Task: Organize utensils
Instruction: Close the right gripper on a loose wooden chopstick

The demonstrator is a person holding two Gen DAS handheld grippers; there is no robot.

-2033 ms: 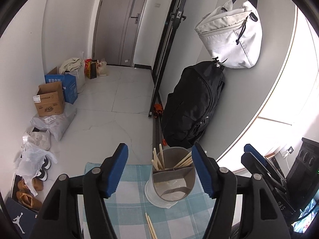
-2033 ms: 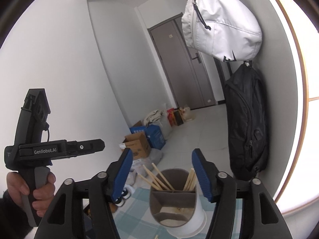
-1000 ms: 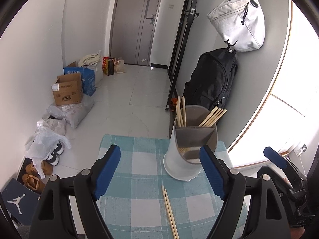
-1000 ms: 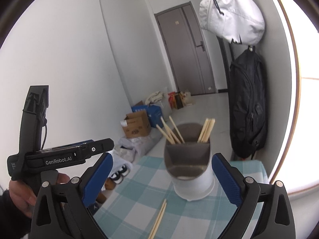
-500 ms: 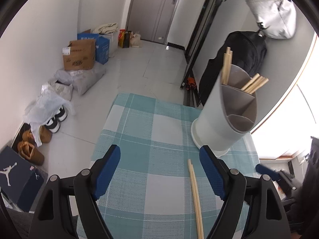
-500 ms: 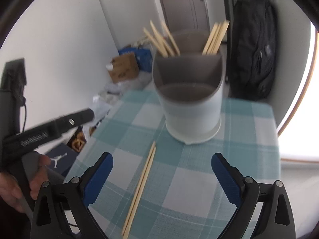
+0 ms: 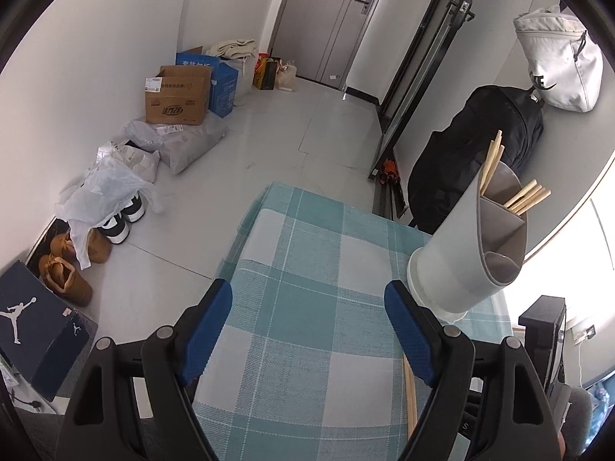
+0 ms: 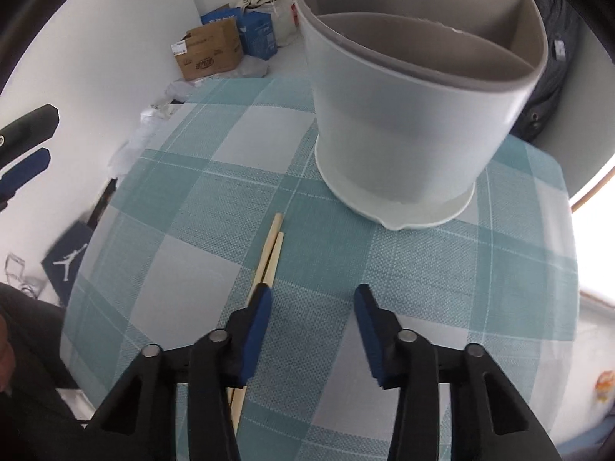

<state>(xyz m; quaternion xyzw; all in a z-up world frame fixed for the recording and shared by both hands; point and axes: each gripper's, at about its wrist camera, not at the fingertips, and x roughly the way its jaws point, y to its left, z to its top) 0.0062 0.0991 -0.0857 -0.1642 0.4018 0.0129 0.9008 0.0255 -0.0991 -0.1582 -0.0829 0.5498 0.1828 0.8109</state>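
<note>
Where the checked tablecloth point(image 8: 184, 207) reaches its far right corner, a pale divided utensil holder point(image 8: 407, 115) is set upright on its white base. Its interior is split by grey partitions into compartments: chopsticks are seen leaning out of the two far compartments in the left wrist view point(image 7: 526, 194), while the near, curved compartment is seen with nothing in it. A loose pair of chopsticks point(image 8: 269, 253) is laid side by side on the cloth, just near of the holder's base and apart from it. The right gripper point(image 8: 313, 299) is held low over the cloth, its jaws having just been closing to a narrow gap with only cloth between them; the pair is partly covered by its left finger. The left gripper point(image 7: 307, 307) is kept wide apart over bare cloth, nothing between its jaws.
</note>
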